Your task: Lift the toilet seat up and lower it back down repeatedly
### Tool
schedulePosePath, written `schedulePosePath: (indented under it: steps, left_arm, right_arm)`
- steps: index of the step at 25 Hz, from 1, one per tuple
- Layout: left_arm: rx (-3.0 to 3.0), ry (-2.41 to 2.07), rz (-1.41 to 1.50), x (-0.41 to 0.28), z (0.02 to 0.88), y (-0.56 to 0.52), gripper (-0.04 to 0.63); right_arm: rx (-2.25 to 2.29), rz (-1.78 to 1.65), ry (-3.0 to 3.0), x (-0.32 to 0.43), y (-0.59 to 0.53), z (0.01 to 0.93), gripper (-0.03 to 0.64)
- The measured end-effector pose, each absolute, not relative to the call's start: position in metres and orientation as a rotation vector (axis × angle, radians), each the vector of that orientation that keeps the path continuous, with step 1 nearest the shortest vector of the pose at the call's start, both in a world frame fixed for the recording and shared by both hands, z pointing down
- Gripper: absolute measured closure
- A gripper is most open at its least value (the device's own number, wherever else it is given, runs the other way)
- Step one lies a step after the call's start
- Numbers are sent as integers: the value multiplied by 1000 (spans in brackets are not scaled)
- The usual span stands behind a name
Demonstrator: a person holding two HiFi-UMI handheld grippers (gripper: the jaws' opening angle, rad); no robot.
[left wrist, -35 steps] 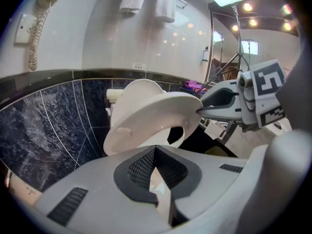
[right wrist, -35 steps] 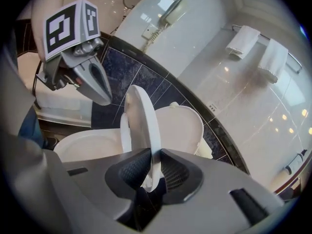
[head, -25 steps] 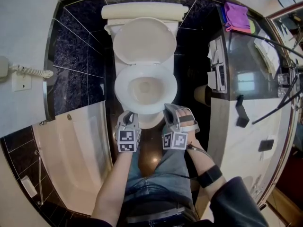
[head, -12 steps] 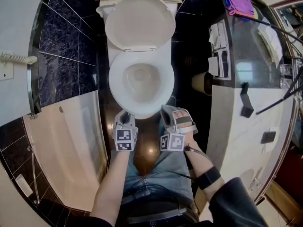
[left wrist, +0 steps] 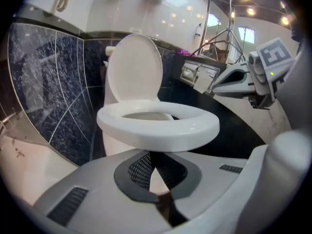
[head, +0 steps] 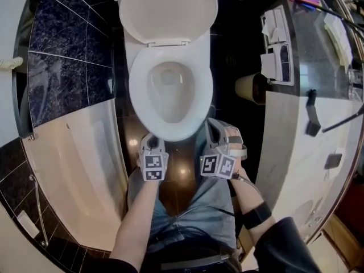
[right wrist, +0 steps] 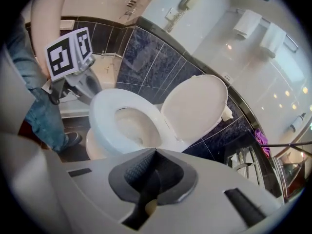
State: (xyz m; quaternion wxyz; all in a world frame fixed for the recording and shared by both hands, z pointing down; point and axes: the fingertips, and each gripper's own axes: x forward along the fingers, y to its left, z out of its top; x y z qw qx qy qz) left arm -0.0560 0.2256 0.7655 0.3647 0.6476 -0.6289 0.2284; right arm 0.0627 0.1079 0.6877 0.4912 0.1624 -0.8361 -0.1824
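Observation:
The white toilet seat [head: 138, 90] lies flat on the bowl, and the lid [head: 168, 10] stands raised against the tank. My left gripper [head: 151, 139] is just before the bowl's front rim, left of centre and slightly below the seat [left wrist: 161, 128]. Its jaws are shut with nothing between them [left wrist: 148, 154]. My right gripper [head: 212, 128] is at the front right of the rim, apart from the seat [right wrist: 105, 111]. Its jaws have just been closing and now meet on nothing [right wrist: 156, 151].
A bathtub [head: 74, 169] runs along the left and a vanity counter [head: 318, 95] along the right. A toilet paper roll [head: 250, 87] sits between counter and bowl. The person's jeans-clad legs [head: 193, 209] stand right behind both grippers. Dark tiles [head: 62, 56] line the wall.
Both grippers have sunk lower in front of the bowl, and the right one has rolled. The toilet has slid up in the head view. The seat stays down.

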Motion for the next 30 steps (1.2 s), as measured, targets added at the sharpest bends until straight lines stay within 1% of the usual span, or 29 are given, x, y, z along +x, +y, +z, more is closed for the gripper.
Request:
schedulePosePath:
  steps: [10,17,24,27,30]
  left_arm:
    - [1591,-1498,725,-31,872,281,595]
    - [1554,-1475,704,-33,897,271,595]
    - [1622,-1481,710,-45,876,256,595]
    - [1658,-1507,700,-57,847,235,595]
    - [1695,-1552,698,-77,800,209,595]
  right_arm:
    - [522,-333,-2044,47,86,750,597]
    - [525,-298,-2021,52,94,770,597]
    - [554,-251,-2015,55,87,766,597]
    - [570,-219,-2036,49,81,747,597]
    - [615,-150,-2076,43,72,714,595]
